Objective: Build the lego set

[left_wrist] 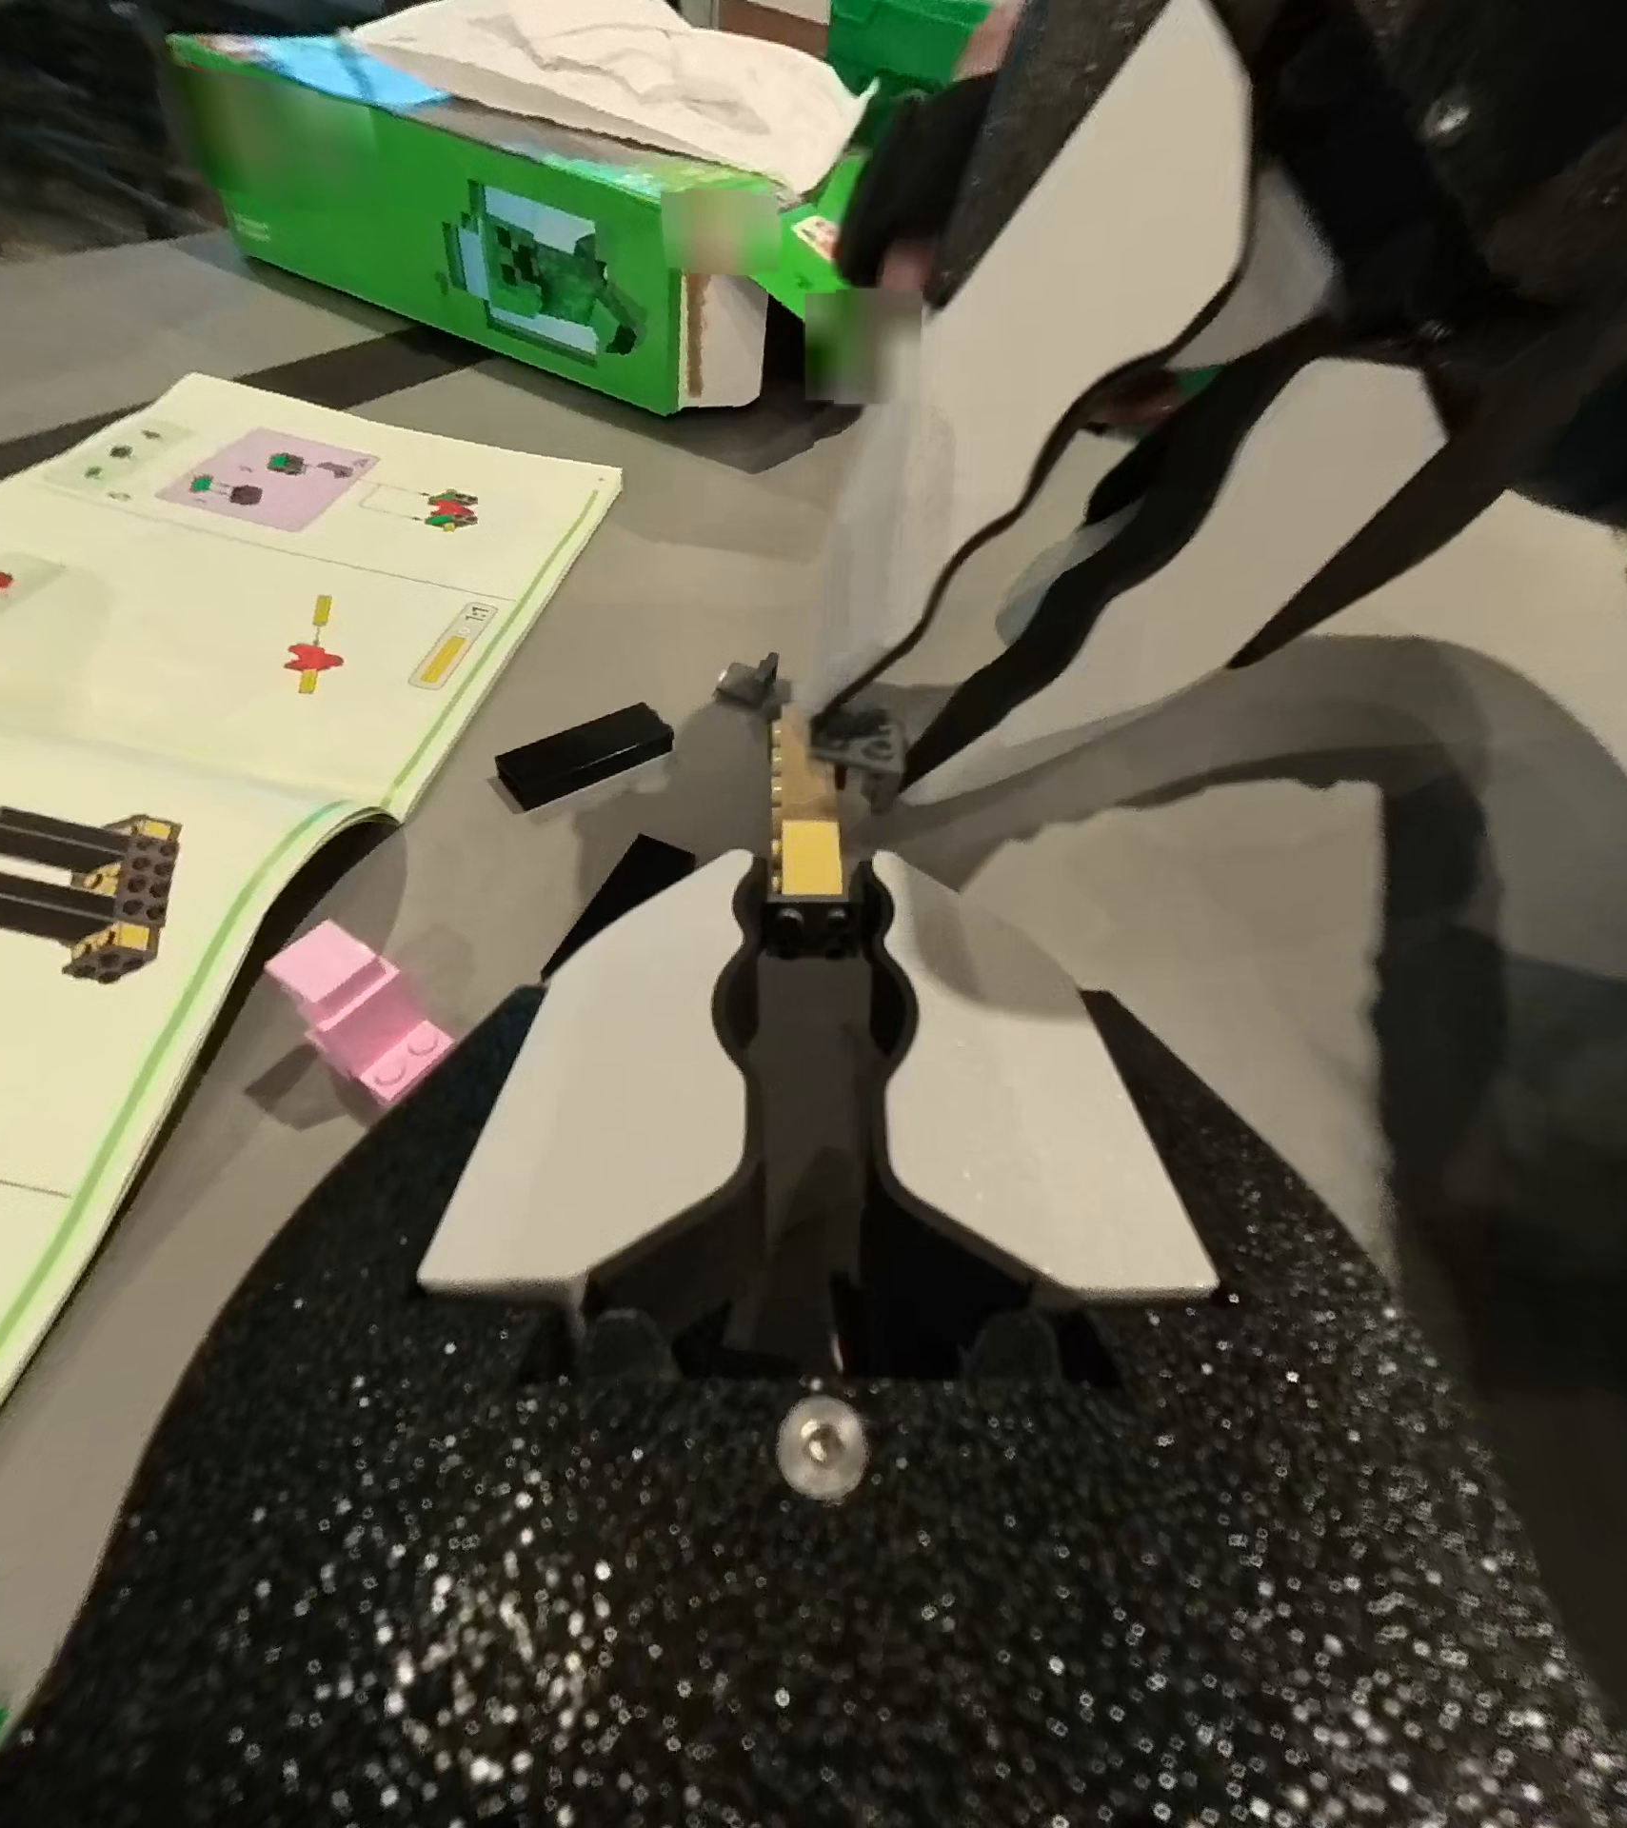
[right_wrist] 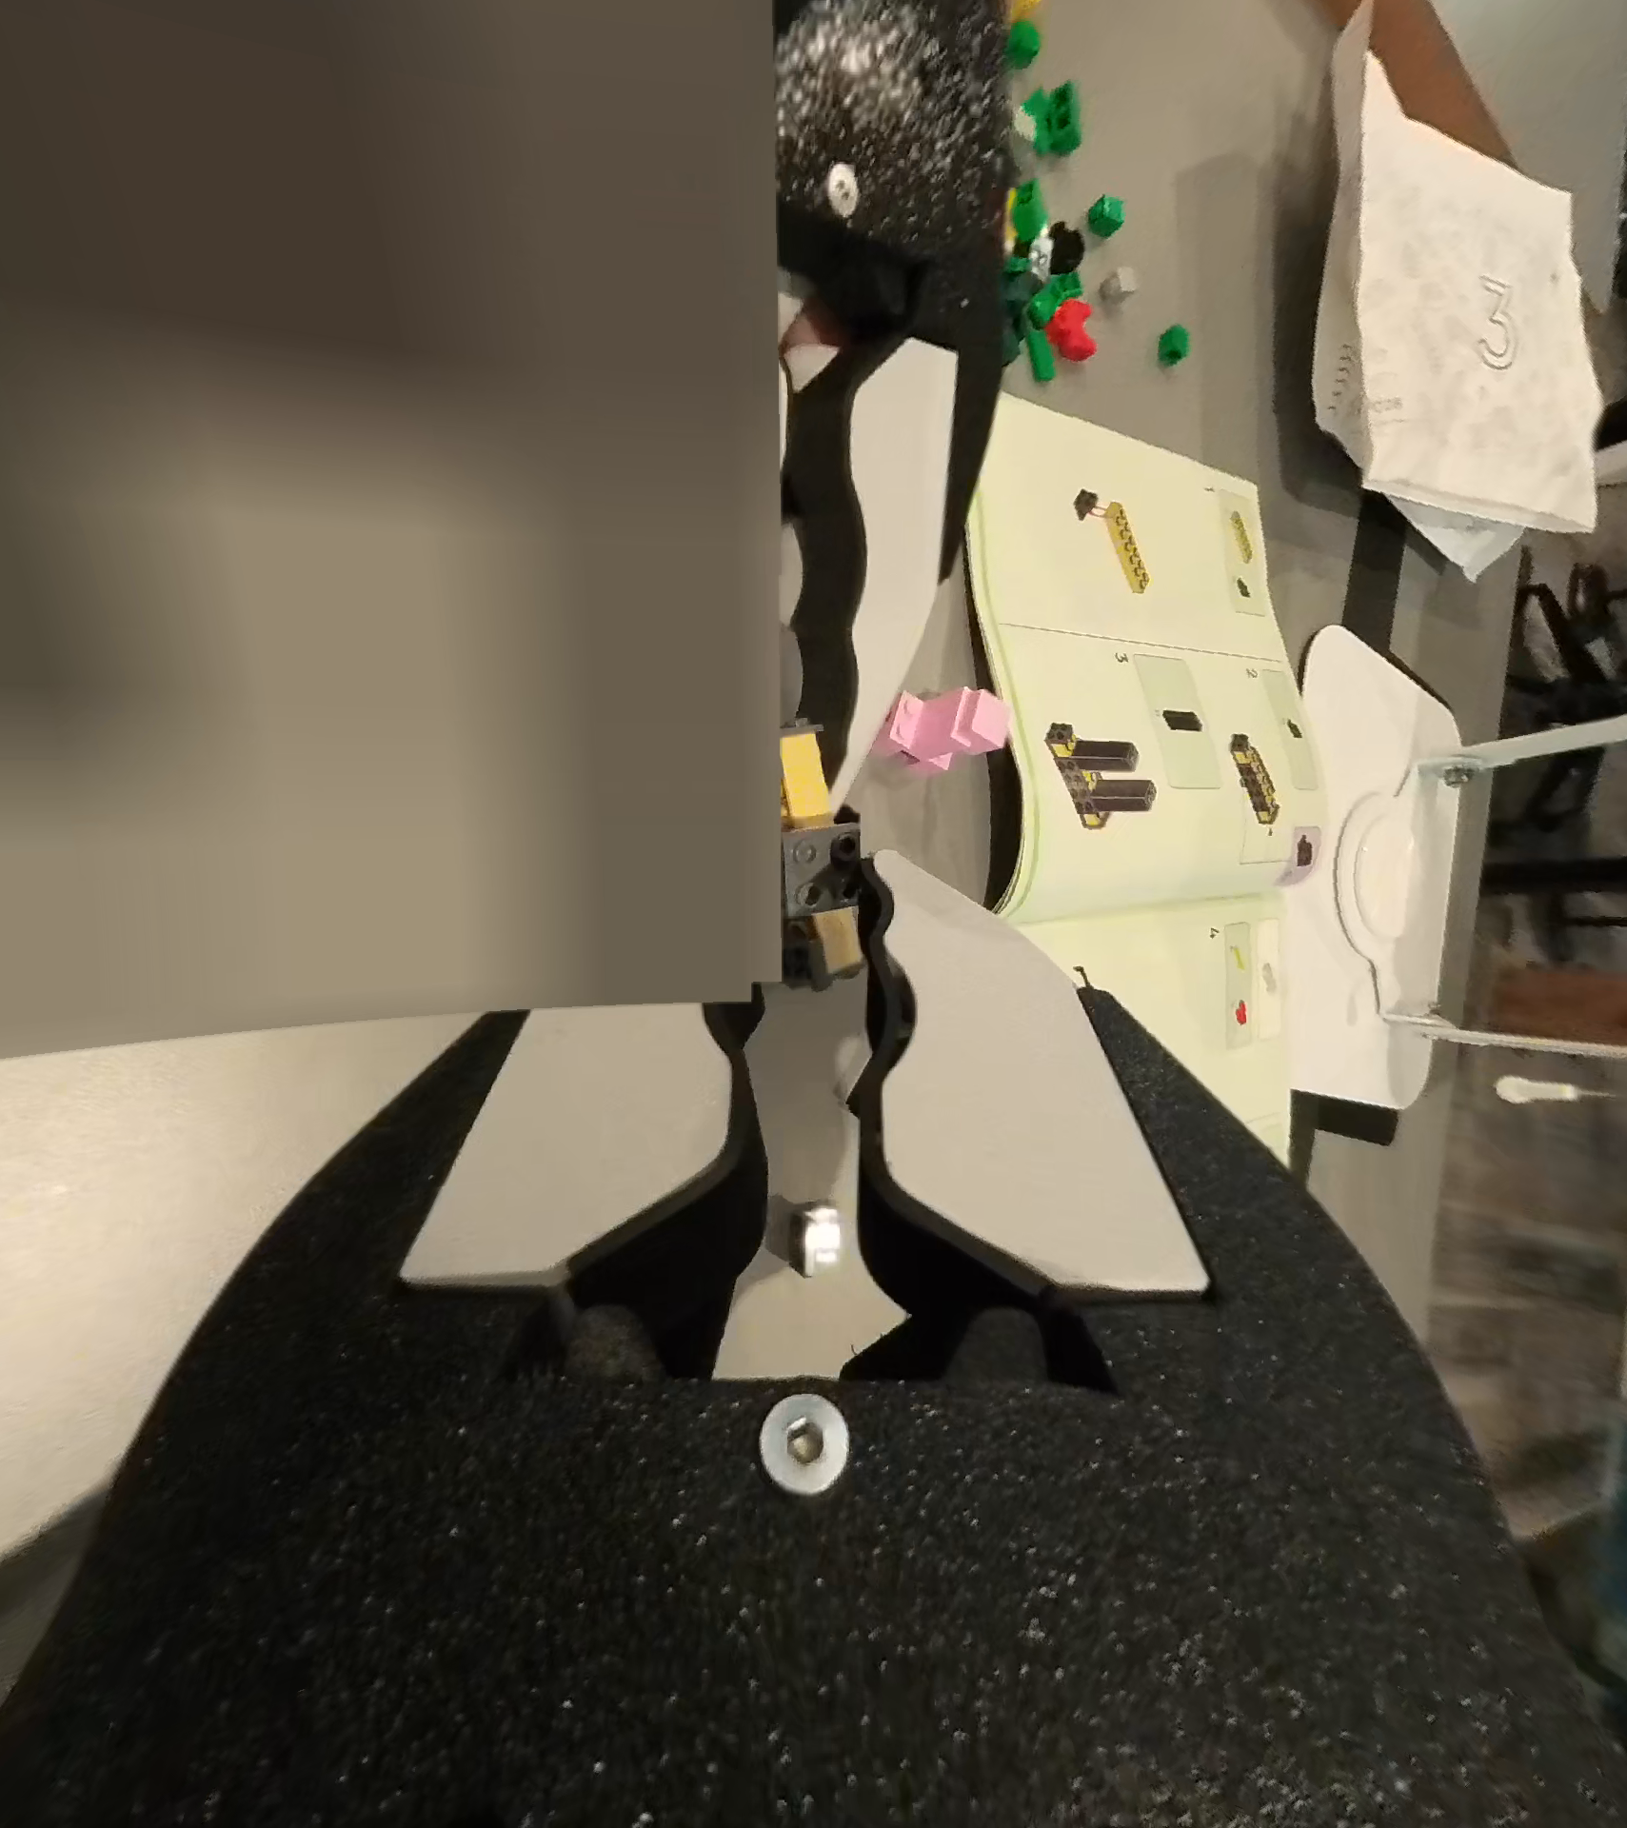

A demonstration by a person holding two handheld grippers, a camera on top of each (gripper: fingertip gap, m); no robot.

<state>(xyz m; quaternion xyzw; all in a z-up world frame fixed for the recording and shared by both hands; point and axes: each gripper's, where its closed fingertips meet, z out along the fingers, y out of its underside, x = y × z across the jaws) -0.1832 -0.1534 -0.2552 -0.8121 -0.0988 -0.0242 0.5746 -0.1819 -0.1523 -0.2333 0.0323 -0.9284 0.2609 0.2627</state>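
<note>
My left gripper is shut on a long tan Lego beam with a black brick at its near end, held just above the grey table. My right gripper reaches in from the upper right and is shut on a dark grey bracket piece pressed against the beam's far end. In the right wrist view, the right gripper holds the grey holed piece on the tan beam. A blurred patch hides its left finger. The left gripper's fingers show behind.
On the table lie a small grey piece, a black tile, another black piece and a pink assembly. The open instruction booklet is at the left, with a green box behind it. Loose green bricks, a paper bag and a white stand lie farther off. Both grippers' tips are close together, under 4 cm apart. The left tips stand about 10 cm off the black tile.
</note>
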